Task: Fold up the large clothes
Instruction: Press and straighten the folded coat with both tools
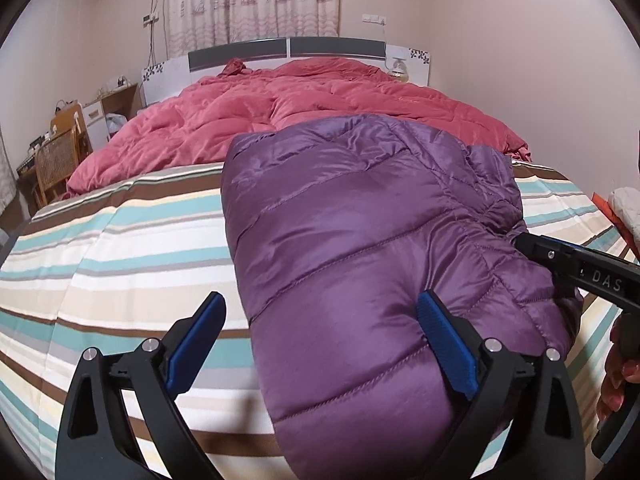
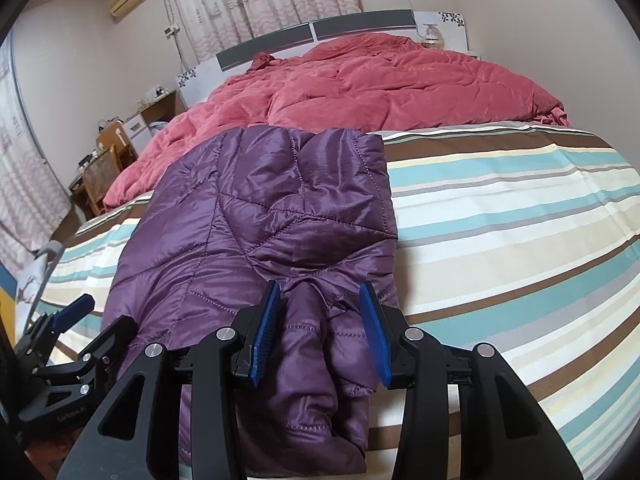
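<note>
You are holding both grippers, left (image 1: 320, 340) and right (image 2: 320, 328), wide apart and gripping nothing, over a purple jacket (image 1: 352, 240) lying half-folded on the striped bed (image 1: 120, 248), probably light, puffy and slippery, best pinched at a quilted seam or hem.

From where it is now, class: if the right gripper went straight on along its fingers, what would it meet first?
The right gripper is open astride a bunched fold of the purple jacket, so it would probably meet that fold first, though depth is uncertain.
</note>
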Tool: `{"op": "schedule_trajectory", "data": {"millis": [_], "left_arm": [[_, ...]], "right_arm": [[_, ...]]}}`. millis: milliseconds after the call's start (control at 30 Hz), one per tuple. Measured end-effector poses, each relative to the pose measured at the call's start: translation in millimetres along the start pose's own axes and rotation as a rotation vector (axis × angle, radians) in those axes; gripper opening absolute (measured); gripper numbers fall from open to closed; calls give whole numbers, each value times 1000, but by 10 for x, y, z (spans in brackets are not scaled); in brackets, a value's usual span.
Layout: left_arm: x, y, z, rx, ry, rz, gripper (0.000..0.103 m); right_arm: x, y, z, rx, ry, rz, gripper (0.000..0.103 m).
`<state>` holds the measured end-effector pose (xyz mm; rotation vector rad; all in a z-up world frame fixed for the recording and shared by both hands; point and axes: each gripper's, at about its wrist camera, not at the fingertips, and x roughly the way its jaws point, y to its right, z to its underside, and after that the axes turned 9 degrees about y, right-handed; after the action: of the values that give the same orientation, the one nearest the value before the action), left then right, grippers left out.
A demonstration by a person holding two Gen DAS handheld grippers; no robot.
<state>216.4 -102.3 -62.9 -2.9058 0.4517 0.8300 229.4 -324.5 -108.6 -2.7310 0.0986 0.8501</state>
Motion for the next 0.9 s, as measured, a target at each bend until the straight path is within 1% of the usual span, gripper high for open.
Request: {"op": "schedule_trajectory", "data": {"millis": [100, 167, 267, 367, 400, 433, 467, 533, 600, 667, 800, 900], "left_arm": [[17, -29, 28, -9, -17, 8, 99], [33, -71, 68, -36, -36, 24, 100], [64, -147, 109, -93, -68, 55, 101], [69, -202, 116, -127, -91, 88, 101], [72, -212, 107, -131, -96, 99, 101], [76, -232, 87, -135, -102, 114, 101], [87, -250, 62, -137, -108, 126, 101], [115, -283, -4, -127, -114, 126, 101], [131, -312, -67, -119, -114, 119, 101], [208, -359, -124, -120, -140, 130, 101], [306, -395, -174, -121, -179, 160, 101], [398, -386, -186, -96, -211, 175, 101]], "right_arm": [[-15, 7, 26, -5, -7, -3, 41], [-20, 21, 47, -5, -13, 3, 55], [-45, 70, 90, 7, -20, -8, 55], [-73, 159, 106, 51, -35, -35, 56], [-76, 196, 99, 68, -43, -46, 59], [-71, 225, 89, 80, -50, -49, 66], [-59, 254, 74, 93, -57, -54, 69], [-2, 338, 36, 134, -79, -87, 69], [97, 424, 2, 184, -121, -109, 72], [209, 497, -27, 230, -160, -134, 73], [420, 543, -84, 259, -215, -188, 73], [594, 600, -117, 300, -257, -218, 73]]}}
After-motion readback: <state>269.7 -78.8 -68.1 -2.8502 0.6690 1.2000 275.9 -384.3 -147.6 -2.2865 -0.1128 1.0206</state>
